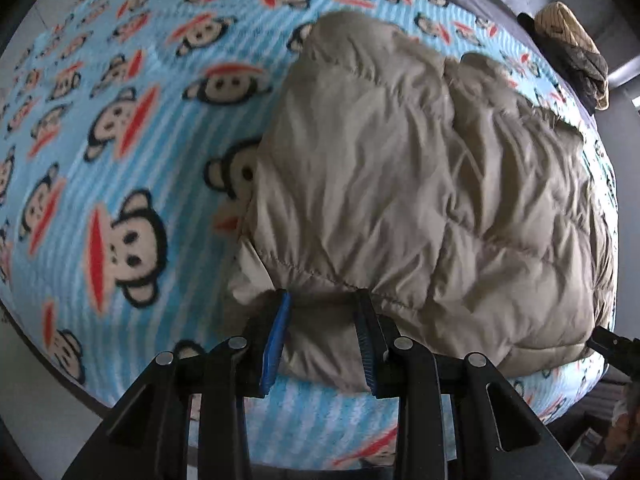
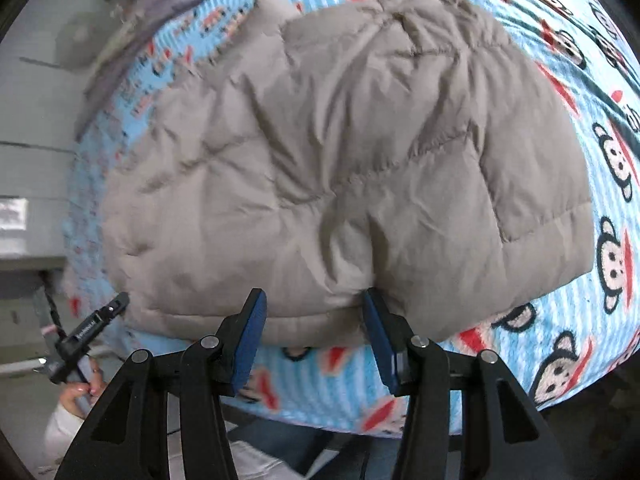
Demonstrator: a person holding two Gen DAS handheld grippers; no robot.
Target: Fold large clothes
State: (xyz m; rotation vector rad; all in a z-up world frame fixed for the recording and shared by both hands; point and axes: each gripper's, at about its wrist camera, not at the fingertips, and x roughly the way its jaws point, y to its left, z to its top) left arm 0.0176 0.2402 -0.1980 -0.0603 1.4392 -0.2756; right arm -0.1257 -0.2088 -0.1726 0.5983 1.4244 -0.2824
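While the left wrist view looks across a bed covered by a blue striped monkey-print blanket (image 1: pixel 120 128), the left gripper (image 1: pixel 322 300) stands at the near hem of a beige quilted down jacket (image 1: pixel 420 184), its blue-padded jaws set wide with a bulge of the hem between them; whether the pads actually press the fabric I cannot tell. The jacket lies as a compact, puffy bundle on the right half of the blanket, its hem close to the bed's front edge, and a pale lining or inner flap (image 1: pixel 250 276) pokes out at its left side. A dark and tan piece of clothing (image 1: pixel 572 52) sits far back near the bed's corner. At the right margin the tip of the other tool (image 1: pixel 608 344) shows. From the right wrist view, the right gripper (image 2: pixel 316 300) is likewise spread wide at the same hem, padding puffed up between the jaws, and the jacket fills most of the frame on the blanket (image 2: pixel 600 80). I judge the folding well advanced: the coat looks doubled into a rough rectangle, no sleeves hang out, and what seems left is tidying the loose flap, flattening the bundle, or one more fold.
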